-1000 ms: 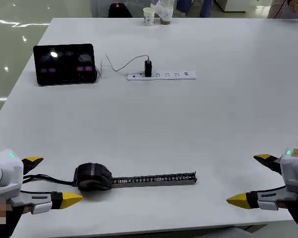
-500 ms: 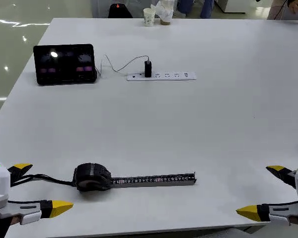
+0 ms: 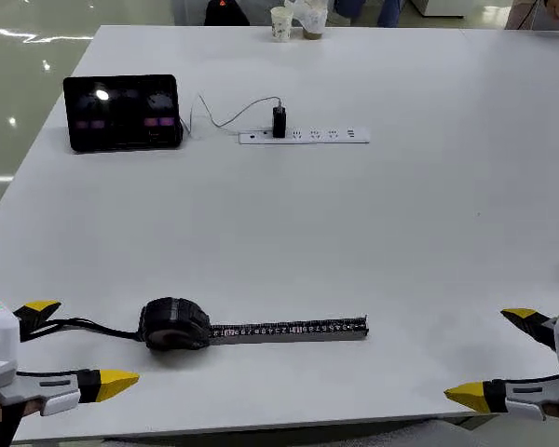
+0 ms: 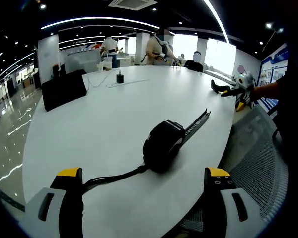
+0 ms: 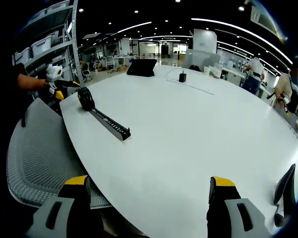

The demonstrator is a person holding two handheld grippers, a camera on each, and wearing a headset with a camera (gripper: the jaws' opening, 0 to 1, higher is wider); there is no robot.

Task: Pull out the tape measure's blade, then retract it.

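Note:
A black tape measure (image 3: 174,324) lies near the white table's front edge, its blade (image 3: 289,329) pulled out to the right and lying flat. A black wrist strap trails left from its case. My left gripper (image 3: 77,343) is open just left of the case, with the strap between its yellow-tipped fingers and nothing gripped. In the left gripper view the tape measure (image 4: 163,145) sits a little ahead of the left gripper (image 4: 143,174). My right gripper (image 3: 504,356) is open at the table's front right corner, well away from the blade tip (image 5: 125,132).
A dark tablet (image 3: 122,113) stands at the far left of the table (image 3: 373,214). A white power strip (image 3: 303,136) with a black plug and cable lies behind the middle. Paper cups (image 3: 280,24) stand at the far edge. A grey mesh chair (image 5: 35,158) is below the front edge.
Both grippers have drawn back toward the front edge and outward, away from the tape measure. The tape measure and its extended blade have stayed where they were.

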